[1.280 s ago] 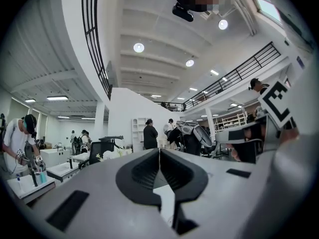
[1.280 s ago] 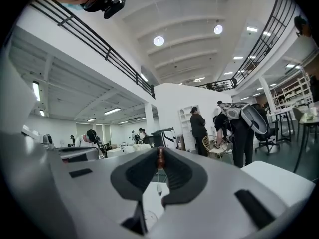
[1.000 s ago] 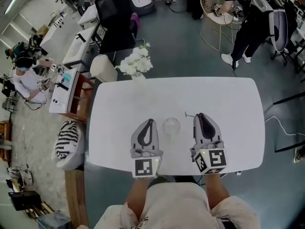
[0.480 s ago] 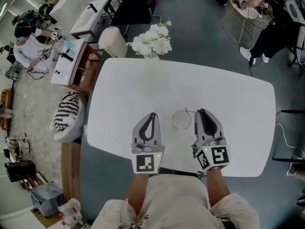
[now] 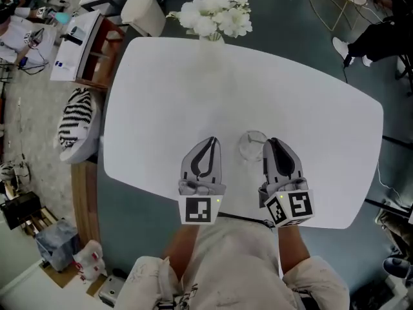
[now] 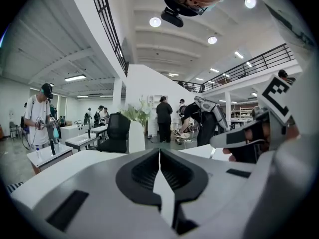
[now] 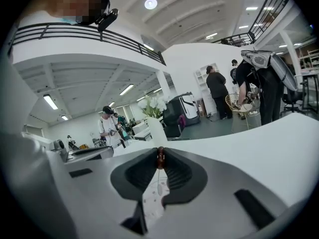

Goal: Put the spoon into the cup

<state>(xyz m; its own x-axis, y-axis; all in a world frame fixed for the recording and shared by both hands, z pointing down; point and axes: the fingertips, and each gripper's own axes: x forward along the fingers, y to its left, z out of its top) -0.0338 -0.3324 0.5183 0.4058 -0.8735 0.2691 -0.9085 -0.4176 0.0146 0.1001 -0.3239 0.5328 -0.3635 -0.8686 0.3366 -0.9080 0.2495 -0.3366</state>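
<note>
Big white rounded tabletop [image 5: 193,89] fills the head view, and both hand-held grippers are over its near edge, side by side and pointing away from the person. At the far edge stands a white vase of white flowers [image 5: 216,15], well apart from the action.

Left gripper [image 5: 210,139], grey with black pads: its own view shows the jaws pressed together, tip to tip, with nothing between them. It's closed and empty.

Right gripper [image 5: 271,141], same build: its own view shows the jaws nearly together and clamped on something thin.

Between the two grippers sits the clear round glass cup [image 5: 251,146], upright on the table. It is just beside the right gripper's tip and a little further from the left one.

Now the smallest item. The thin spoon with a brown knob end [image 7: 160,158] is pinched right at the right gripper's jaw tips, with the brown knob showing between them. Its fine stem and little bowl run back into the gap between the pads. From the head view the spoon is too small to pick out, so whether it is over the cup's mouth can't be told.
</note>
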